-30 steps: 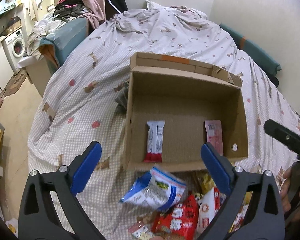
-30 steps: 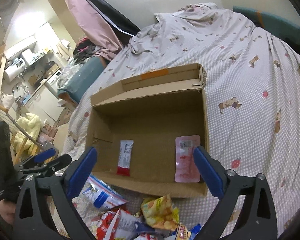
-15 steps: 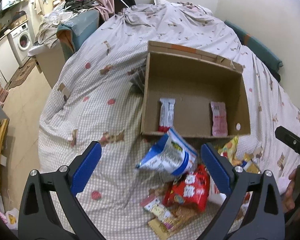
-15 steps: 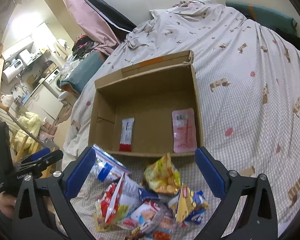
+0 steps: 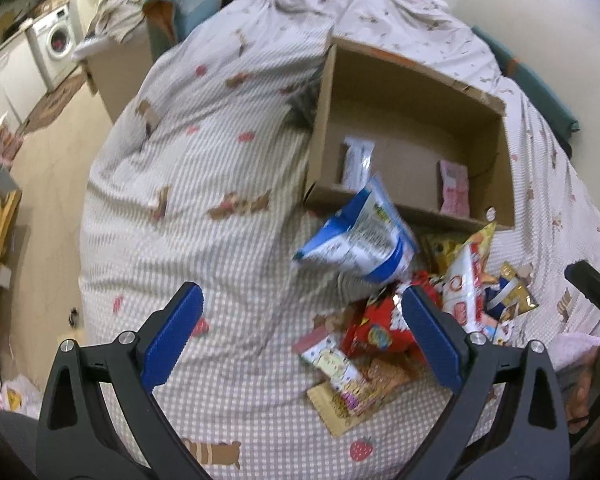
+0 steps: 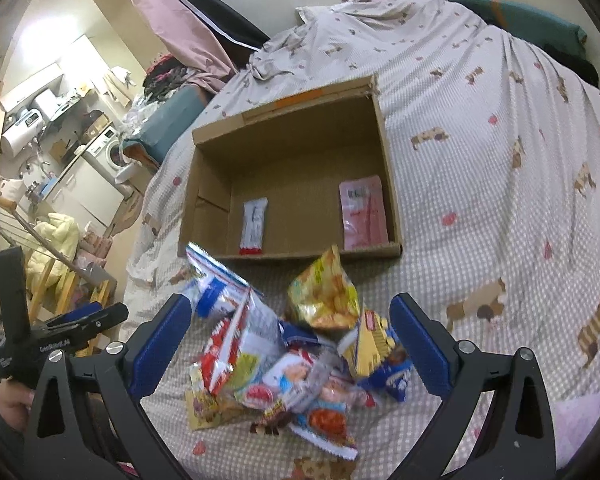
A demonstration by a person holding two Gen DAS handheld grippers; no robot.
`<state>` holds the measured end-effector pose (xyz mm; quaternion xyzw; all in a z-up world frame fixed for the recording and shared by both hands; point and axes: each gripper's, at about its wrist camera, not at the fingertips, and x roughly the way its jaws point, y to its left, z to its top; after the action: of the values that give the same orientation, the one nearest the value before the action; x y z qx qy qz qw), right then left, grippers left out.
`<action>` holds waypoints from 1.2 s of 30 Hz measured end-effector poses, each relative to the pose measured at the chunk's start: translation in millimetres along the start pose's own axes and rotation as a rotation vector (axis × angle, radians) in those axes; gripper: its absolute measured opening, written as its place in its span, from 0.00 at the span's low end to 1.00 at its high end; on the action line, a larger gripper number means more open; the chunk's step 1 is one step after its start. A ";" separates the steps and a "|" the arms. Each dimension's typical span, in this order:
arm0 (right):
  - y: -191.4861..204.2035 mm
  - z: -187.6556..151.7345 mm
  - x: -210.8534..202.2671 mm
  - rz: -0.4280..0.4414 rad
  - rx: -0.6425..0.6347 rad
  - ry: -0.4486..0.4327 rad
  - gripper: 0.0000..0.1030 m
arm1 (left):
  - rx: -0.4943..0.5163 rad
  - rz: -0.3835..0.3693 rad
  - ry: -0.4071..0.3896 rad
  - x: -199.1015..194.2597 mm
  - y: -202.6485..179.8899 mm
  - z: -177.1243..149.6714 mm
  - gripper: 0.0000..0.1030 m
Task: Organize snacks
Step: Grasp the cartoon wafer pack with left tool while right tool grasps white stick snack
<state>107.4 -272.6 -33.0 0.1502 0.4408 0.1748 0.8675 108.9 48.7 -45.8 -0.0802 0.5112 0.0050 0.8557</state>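
Observation:
An open cardboard box lies on the bed. Inside are a white-and-red bar and a flat pink packet. A pile of snack bags lies in front of the box: a blue-and-white bag, a yellow bag, red bags and several small packs. My left gripper is open and empty above the bedding, left of the pile. My right gripper is open and empty, hovering over the pile.
The bed has a checked cover with dog prints. Left of the bed are floor, a washing machine, clutter and a wooden rack. A wall runs along the bed's right side.
Both grippers have pulled back and away from the box, so the snack pile has come fully into view. Both stay open and empty.

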 end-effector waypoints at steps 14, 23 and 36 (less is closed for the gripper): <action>-43.1 -13.2 1.0 -0.049 0.137 0.058 0.99 | -0.155 -0.070 0.368 93.3 -8.6 -58.2 0.69; -60.7 -19.8 8.5 -0.093 0.184 0.134 0.99 | -0.040 -0.057 0.396 106.8 -37.9 -66.7 0.27; -25.6 -32.1 42.0 0.146 0.217 0.338 0.65 | -0.039 -0.066 0.318 85.5 -38.9 -57.5 0.22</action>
<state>108.7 -273.7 -91.8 0.2429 0.5842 0.2114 0.7450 103.0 -4.1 -142.2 -0.1134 0.6372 -0.0260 0.7619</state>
